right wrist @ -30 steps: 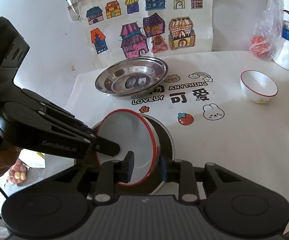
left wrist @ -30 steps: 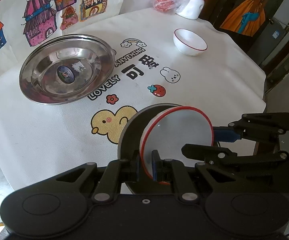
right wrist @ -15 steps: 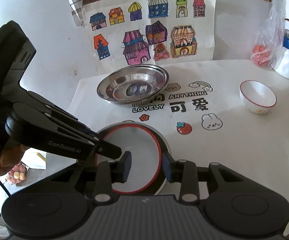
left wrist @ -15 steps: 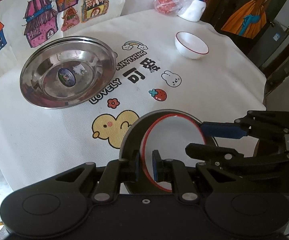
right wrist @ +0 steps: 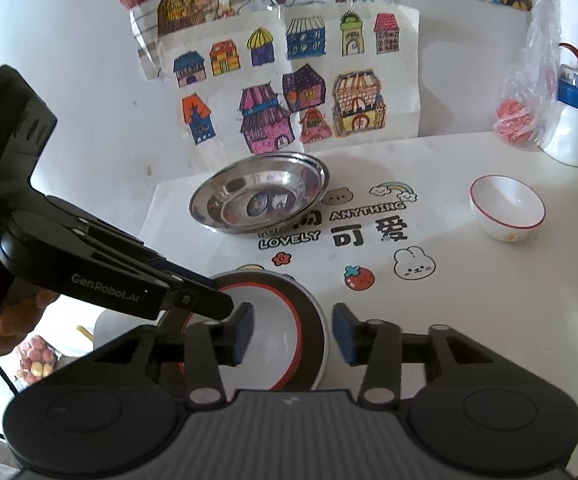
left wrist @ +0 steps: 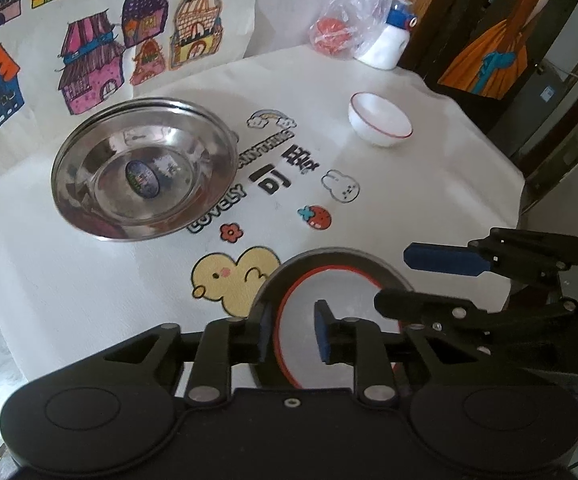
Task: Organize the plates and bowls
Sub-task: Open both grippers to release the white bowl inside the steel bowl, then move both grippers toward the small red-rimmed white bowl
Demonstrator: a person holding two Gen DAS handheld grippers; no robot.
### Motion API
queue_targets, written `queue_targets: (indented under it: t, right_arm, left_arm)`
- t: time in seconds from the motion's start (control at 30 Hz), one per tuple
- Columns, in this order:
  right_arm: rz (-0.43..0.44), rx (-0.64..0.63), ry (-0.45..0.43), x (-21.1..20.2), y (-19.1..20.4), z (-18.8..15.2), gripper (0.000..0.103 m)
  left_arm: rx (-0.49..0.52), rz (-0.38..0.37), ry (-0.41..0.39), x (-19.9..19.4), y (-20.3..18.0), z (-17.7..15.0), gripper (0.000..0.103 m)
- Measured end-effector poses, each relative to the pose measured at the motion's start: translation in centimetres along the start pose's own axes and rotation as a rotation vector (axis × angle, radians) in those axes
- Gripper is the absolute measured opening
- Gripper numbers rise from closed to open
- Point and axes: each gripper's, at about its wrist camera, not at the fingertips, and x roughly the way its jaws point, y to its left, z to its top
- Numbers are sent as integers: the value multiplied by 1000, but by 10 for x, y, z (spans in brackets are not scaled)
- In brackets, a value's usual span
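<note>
Both hand-held grippers are hovering at the near edge of the surface (left wrist: 429,152) over one red-rimmed plate (left wrist: 341,312), which is lying flat inside a grey dish (left wrist: 289,276). In the left wrist view the left hand-held gripper (left wrist: 293,334) is standing with its jaws parted, one pad on each side of the plate's left rim and gripping nothing. In the right wrist view the right hand-held gripper (right wrist: 293,334) is spread wider, its pads either side of the plate's right rim, also holding nothing.

What is still loose on the surface is lying ahead of both: the white bowl (right wrist: 507,212) is sitting far out to the right, well apart from the plate, and the steel basin (right wrist: 259,198) is sitting ahead to the left by the wall. Judging from that, the right hand-held gripper is looking the nearer one for the bowl, reaching forward and rightward. The bowl is standing upright, mouth up, so a rim pinch is seeming most likely.
</note>
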Motion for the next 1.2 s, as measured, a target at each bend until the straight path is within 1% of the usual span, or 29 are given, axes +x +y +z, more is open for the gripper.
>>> queue_targets:
  t: [0.07,0.1,0.13,0.17,0.23,0.3,0.43,0.47,0.53,0.57,0.63,0.67,0.77,0.9,0.97,1.07,1.2]
  right_arm:
    - [-2,5,-15,-4,-2,0,59]
    - [-3,7,-24,-7,-4,0,64]
    - [-6,9,-34,-10,-6,0,69]
    - [-9,13,-45,-13,-8,0,71]
    - [-20,23,-69,-19,-15,0,78]
    - [-35,38,-90,-25,-23,0,84]
    - [-65,71,-126,-33,-44,-1,91]
    - [-73,83,-135,-35,-50,-1,92]
    - [-90,108,-153,-37,-64,-2,98]
    - [-99,117,-161,-38,-70,-2,100]
    - [-120,131,-169,-39,-84,-3,103]
    - [-133,137,-173,-39,-91,-3,103]
    - [-190,156,-193,-37,-108,-5,103]
    - [-283,220,-235,-30,-138,-2,103]
    - [-303,257,-236,-23,-154,0,103]
    - [-340,320,-233,-11,-177,6,103]
    - [-339,372,-226,4,-203,14,103]
  left_arm:
    - [5,-8,-18,-2,-3,1,39]
    - [10,-10,-32,-3,-5,3,42]
    - [15,-9,-49,-5,-7,4,51]
    - [20,2,-63,-7,-9,5,61]
    - [28,23,-104,-10,-12,9,65]
    - [21,13,-119,-11,-12,17,67]
    - [9,22,-147,-4,-16,32,76]
    - [10,27,-153,-2,-19,36,80]
    - [17,38,-168,5,-23,42,85]
    - [28,50,-175,9,-27,45,91]
    - [49,74,-192,17,-34,52,99]
    - [57,86,-204,21,-38,55,102]
    - [69,120,-229,37,-47,67,102]
    - [58,160,-245,63,-56,89,102]
    - [52,173,-253,76,-58,100,102]
    - [41,190,-242,99,-59,122,102]
    - [8,192,-211,125,-56,143,102]
